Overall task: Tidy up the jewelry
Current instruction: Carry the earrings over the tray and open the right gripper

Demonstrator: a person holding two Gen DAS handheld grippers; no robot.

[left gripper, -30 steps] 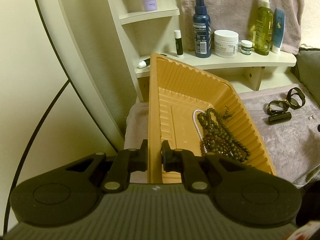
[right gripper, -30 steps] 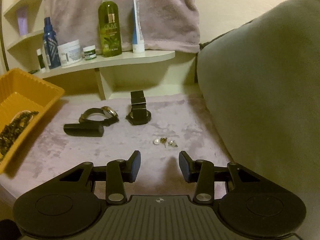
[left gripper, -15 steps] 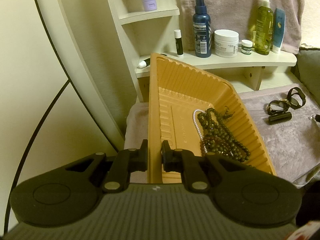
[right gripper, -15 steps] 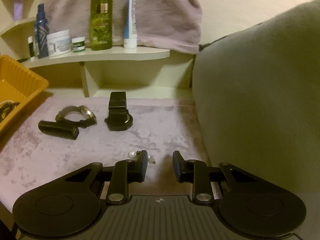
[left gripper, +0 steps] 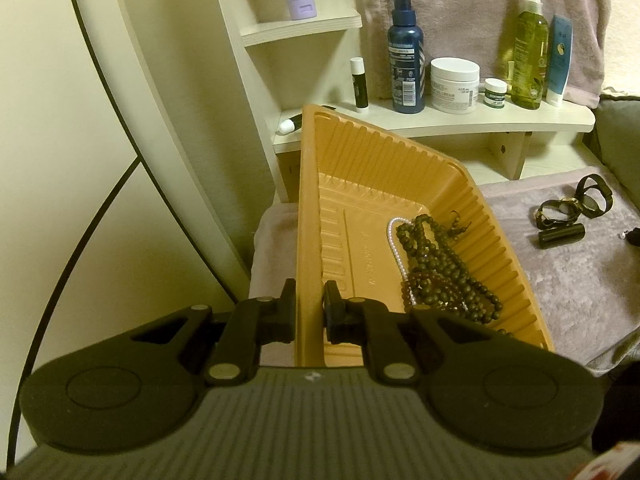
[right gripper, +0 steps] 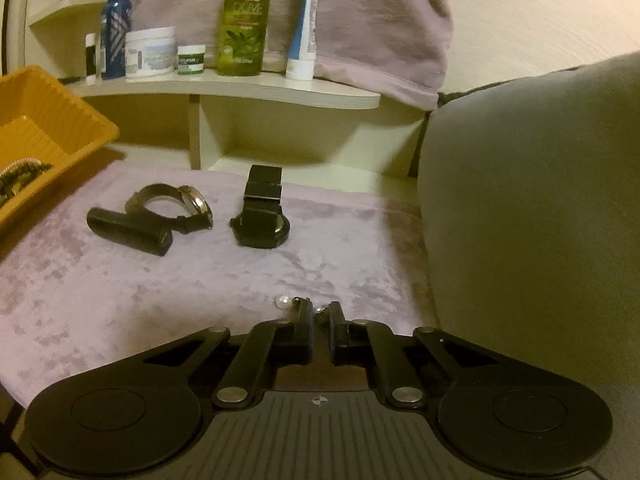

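My left gripper is shut on the near rim of the tilted orange tray. Inside the tray lie dark bead necklaces and a white pearl strand. My right gripper is down on the purple cloth, its jaws closing to a narrow gap with a small silvery earring pinched between the tips. A pearl earring lies just left of the left fingertip. Farther back rest a strapped watch, a black watch and a black tube.
A cream shelf behind the cloth carries a green bottle, a blue bottle, jars and a tube. A grey cushion walls off the right side. A towel hangs behind the shelf.
The right gripper moved forward and down over the earrings and its jaws narrowed from wide apart to nearly together around one. The left gripper and the tray have not moved.
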